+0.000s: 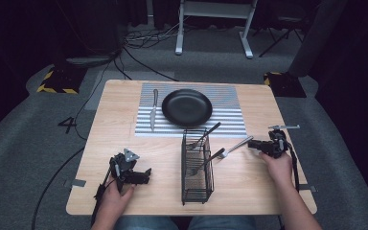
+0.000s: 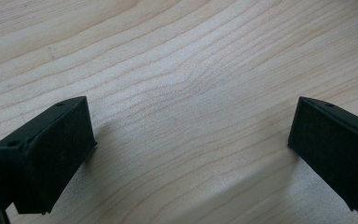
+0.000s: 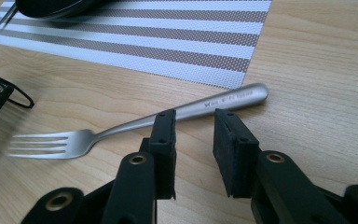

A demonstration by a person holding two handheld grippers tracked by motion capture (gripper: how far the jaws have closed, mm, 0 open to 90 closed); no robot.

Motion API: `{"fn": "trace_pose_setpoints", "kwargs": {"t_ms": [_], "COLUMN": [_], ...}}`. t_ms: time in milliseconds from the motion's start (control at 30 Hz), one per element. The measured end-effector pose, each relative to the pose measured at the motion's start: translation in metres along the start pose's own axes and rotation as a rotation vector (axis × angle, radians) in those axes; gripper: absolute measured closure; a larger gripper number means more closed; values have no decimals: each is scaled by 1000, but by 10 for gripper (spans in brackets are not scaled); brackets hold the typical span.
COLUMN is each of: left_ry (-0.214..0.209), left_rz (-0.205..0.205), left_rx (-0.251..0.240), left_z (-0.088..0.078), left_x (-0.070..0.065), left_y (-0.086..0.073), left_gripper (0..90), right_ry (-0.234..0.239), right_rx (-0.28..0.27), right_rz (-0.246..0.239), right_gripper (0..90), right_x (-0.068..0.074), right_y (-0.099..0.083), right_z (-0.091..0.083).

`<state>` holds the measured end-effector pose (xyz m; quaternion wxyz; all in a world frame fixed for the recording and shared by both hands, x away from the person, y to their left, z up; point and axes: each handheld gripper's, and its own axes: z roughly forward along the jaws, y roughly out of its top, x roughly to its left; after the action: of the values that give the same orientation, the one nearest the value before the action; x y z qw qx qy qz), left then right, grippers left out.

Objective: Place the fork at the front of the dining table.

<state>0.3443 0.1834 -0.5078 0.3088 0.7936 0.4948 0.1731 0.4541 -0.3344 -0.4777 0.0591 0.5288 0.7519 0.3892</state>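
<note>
Here, the fork (image 3: 135, 126) lies flat on the wooden table (image 1: 124, 139), just in front of my right gripper (image 3: 193, 140), whose jaws sit a little apart, holding nothing. The black wire basket (image 1: 196, 165) beside it holds two utensils. My left gripper (image 2: 186, 149) is spread wide, empty.

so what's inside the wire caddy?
Two dark-handled utensils lean inside the wire caddy, handles poking out toward the plate. Their heads are hidden by the mesh.

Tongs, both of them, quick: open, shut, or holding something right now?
Left tongs: open, nothing between them, bare table beneath.
Right tongs: open, just short of the fork handle, not gripping it.
</note>
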Motion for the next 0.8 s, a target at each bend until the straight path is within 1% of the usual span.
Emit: {"fn": "trace_pose_setpoints", "kwargs": {"t_ms": [67, 100, 133, 167, 200, 233, 267, 333, 433, 467, 533, 633, 700, 733, 767, 800], "left_ry": [1, 0, 1, 0, 0, 0, 0, 0, 0, 0, 0, -1, 0, 0, 0, 0], "left_rz": [0, 0, 0, 0, 0, 0, 0, 0, 0, 0, 0, 0, 0, 0, 0, 0], "left_rx": [1, 0, 1, 0, 0, 0, 0, 0, 0, 1, 1, 0, 1, 1, 1, 1], "left_z": [0, 0, 0, 0, 0, 0, 0, 0, 0, 0, 0, 0, 0, 0, 0, 0], "left_x": [0, 0, 0, 0, 0, 0, 0, 0, 0, 0, 0, 0, 0, 0, 0, 0], "left_y": [0, 0, 0, 0, 0, 0, 0, 0, 0, 0, 0, 0, 0, 0, 0, 0], "left_gripper": [3, 3, 3, 3, 3, 3, 3, 3, 3, 3, 2, 3, 3, 3, 3, 3], "right_ry": [-20, -20, -43, -50, -54, -46, -47, -61, -68, -60, -42, -36, -53, -53, -64, -64], "right_rx": [-3, -3, -2, 0, 1, 5, 20, 33, 45, 51, 54, 59, 69, 69, 57, 57], "right_rz": [6, 6, 17, 22, 22, 29, 40, 33, 31, 29, 28, 38, 49, 49, 67, 67], "right_gripper": [648, 648, 610, 590, 566, 539, 529, 509, 500, 499, 500, 503, 508, 508, 507, 507], "right_x": [2, 2, 5, 7, 10, 13, 17, 25, 33, 40, 44, 50, 53, 53, 56, 56], "right_y": [0, 0, -1, -1, -1, -1, -1, -1, -1, -1, 0, 0, 0, 0, 1, 1], "right_z": [-1, -1, -1, -2, -1, 0, 2, 5, 9, 14, 20, 29, 34, 34, 37, 37]}}
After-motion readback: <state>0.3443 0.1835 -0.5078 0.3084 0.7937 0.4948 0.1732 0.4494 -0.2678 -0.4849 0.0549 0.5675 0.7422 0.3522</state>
